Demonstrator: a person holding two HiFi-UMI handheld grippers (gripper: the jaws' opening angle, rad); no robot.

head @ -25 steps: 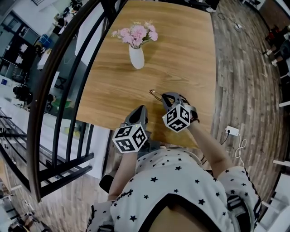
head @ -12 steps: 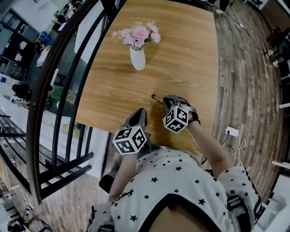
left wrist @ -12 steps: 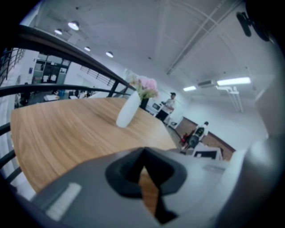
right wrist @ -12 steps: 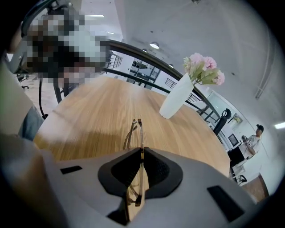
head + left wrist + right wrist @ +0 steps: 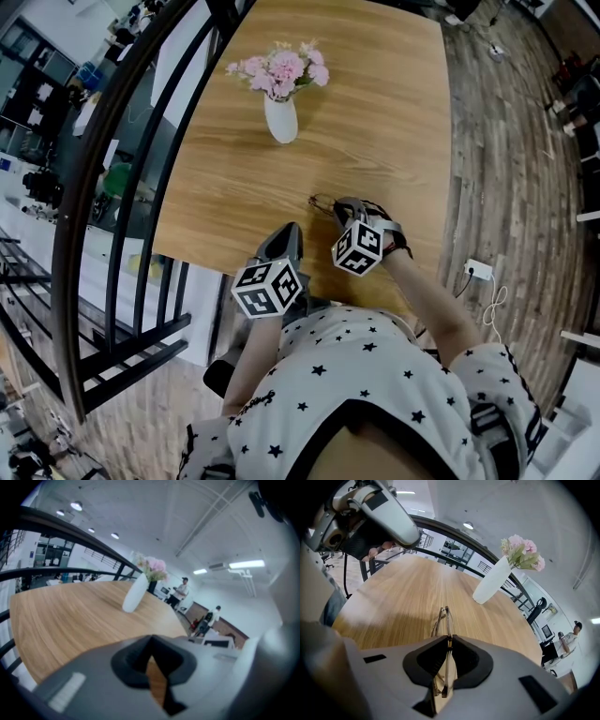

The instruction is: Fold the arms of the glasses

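Note:
A pair of thin metal-framed glasses [image 5: 443,620] is pinched between the jaws of my right gripper [image 5: 448,641], its frame sticking out forward over the wooden table [image 5: 403,592]. In the head view the glasses [image 5: 322,201] poke out just beyond my right gripper [image 5: 349,211], near the table's near edge. My left gripper [image 5: 283,244] sits to the left at the table's near edge, apart from the glasses. In the left gripper view my left gripper [image 5: 151,660] is shut with nothing held between its jaws.
A white vase [image 5: 280,119] with pink flowers [image 5: 279,70] stands further back on the table [image 5: 375,103]. A black railing [image 5: 141,159] runs along the table's left side. People stand far off in the room [image 5: 178,591].
My right gripper with the glasses has shifted slightly toward the left and nearer. The left gripper has stayed put.

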